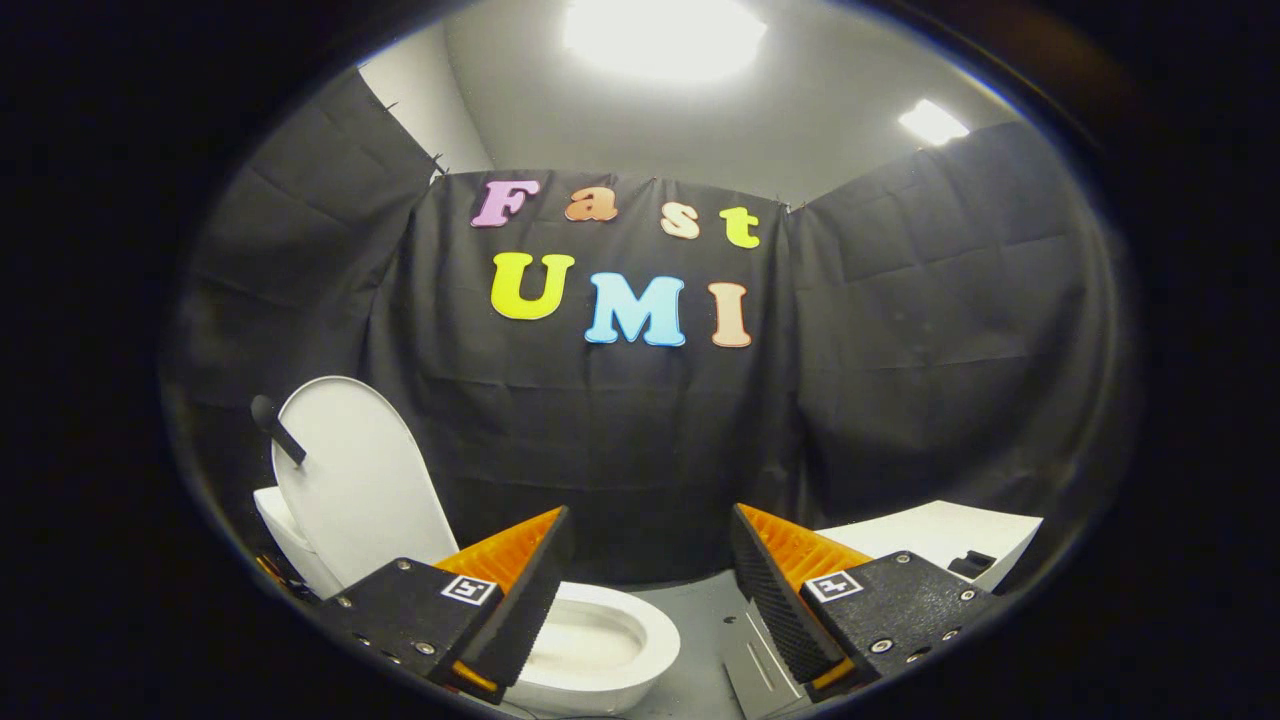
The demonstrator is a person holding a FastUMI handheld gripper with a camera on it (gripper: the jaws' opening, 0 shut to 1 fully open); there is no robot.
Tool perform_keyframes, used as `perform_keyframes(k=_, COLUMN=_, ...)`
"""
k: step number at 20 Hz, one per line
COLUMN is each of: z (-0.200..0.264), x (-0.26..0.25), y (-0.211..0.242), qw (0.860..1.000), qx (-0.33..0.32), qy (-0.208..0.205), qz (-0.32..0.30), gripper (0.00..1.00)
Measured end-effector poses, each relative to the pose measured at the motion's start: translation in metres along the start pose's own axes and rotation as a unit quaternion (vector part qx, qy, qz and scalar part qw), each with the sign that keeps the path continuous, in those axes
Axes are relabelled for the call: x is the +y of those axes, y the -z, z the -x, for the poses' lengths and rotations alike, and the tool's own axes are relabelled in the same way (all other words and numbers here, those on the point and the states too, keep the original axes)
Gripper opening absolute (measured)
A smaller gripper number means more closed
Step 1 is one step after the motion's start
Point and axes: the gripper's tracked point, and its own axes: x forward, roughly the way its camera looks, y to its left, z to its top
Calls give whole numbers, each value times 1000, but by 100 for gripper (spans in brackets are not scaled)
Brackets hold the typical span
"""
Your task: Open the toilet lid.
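Claw (650, 590) spread wide, 2 orange-and-black fingers (515, 585) apart, gripping nothing. 1 toilet: white lid (355, 480) raised upright, left of the claw and beyond its left finger; open bowl (600, 640) just ahead of and partly behind that same finger. Black handle (275, 425) projecting from the lid's upper left edge. 1 white box-like object (940, 535) right of the claw. 2 square coded markers, 1 per finger, no legible writing.

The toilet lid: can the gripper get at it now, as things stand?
Probably yes. The toilet lid already stands raised, behind the left finger, with nothing between them. The gripper has its jaws wide apart and empty, over the open bowl.
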Motion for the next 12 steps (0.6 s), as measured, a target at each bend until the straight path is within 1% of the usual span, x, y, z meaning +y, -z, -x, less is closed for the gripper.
perform_keyframes(k=2, z=0, x=2, y=15, qw=1000, qx=9, qy=-2, qz=19, gripper=96)
perform_keyframes(k=4, z=1, x=7, y=23, qw=1000, qx=17, qy=-8, qz=8, gripper=96)
perform_keyframes(k=6, z=5, x=11, y=21, qw=1000, qx=8, qy=-12, qz=-2, gripper=95)
perform_keyframes(k=12, z=4, x=12, y=34, qw=1000, qx=16, qy=-15, qz=9, gripper=95)
